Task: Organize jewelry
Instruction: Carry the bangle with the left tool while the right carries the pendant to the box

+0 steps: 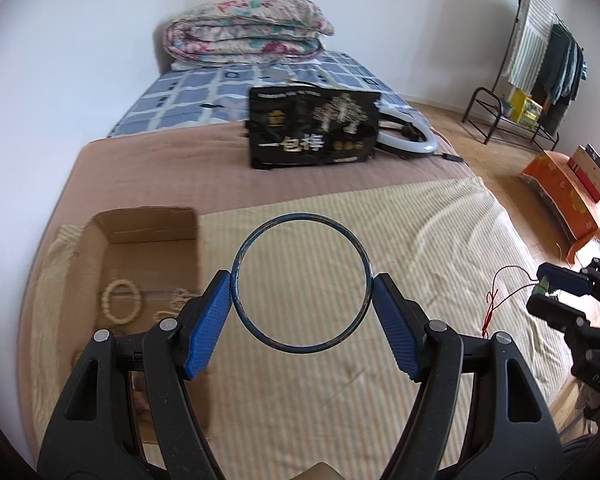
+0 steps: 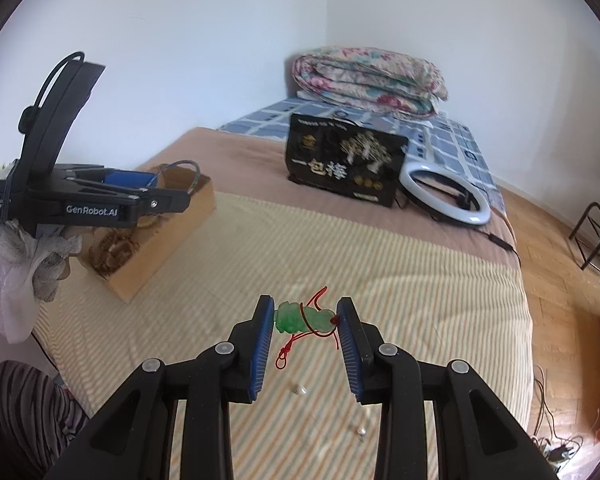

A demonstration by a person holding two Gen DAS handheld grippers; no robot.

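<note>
Blue-padded left gripper (image 1: pixel 302 294) sits nearest the left wrist camera, its jaws pinching a dark thin bangle (image 1: pixel 301 282) by its two sides, held above the striped bed cover (image 1: pixel 380 240). Left of it, an open cardboard box (image 1: pixel 140 236) on the bed, with a pale bead bracelet (image 1: pixel 121 302) and more beads inside, blurred. Farther back, middle: black bag with gold print (image 1: pixel 314 126) standing on the brown blanket (image 1: pixel 160 172), white ring light (image 1: pixel 416 136) just behind its right edge. Folded floral quilt (image 1: pixel 246 32) at the head of the bed by the wall. Right: orange-covered box (image 1: pixel 568 196) on the wood floor, clothes rack (image 1: pixel 540 52) by the far wall.

Right wrist camera: left gripper (image 2: pixel 172 184) over the cardboard box (image 2: pixel 168 236), bangle (image 2: pixel 188 178) sticking out of its jaws; a hand in a white glove (image 2: pixel 32 256) below it. Dark bead strings (image 2: pixel 114 250) in the box. Centre: right gripper (image 2: pixel 305 318), jaws clamped on a green carved pendant (image 2: pixel 302 316) lying crosswise between the pads, red cord (image 2: pixel 296 346) dangling loose under it, all lifted off the bed cover (image 2: pixel 420 288). Two small pale beads (image 2: pixel 300 390) lie on the cover below the jaws. Black bag (image 2: pixel 344 162) and ring light (image 2: pixel 446 194) further back right.
</note>
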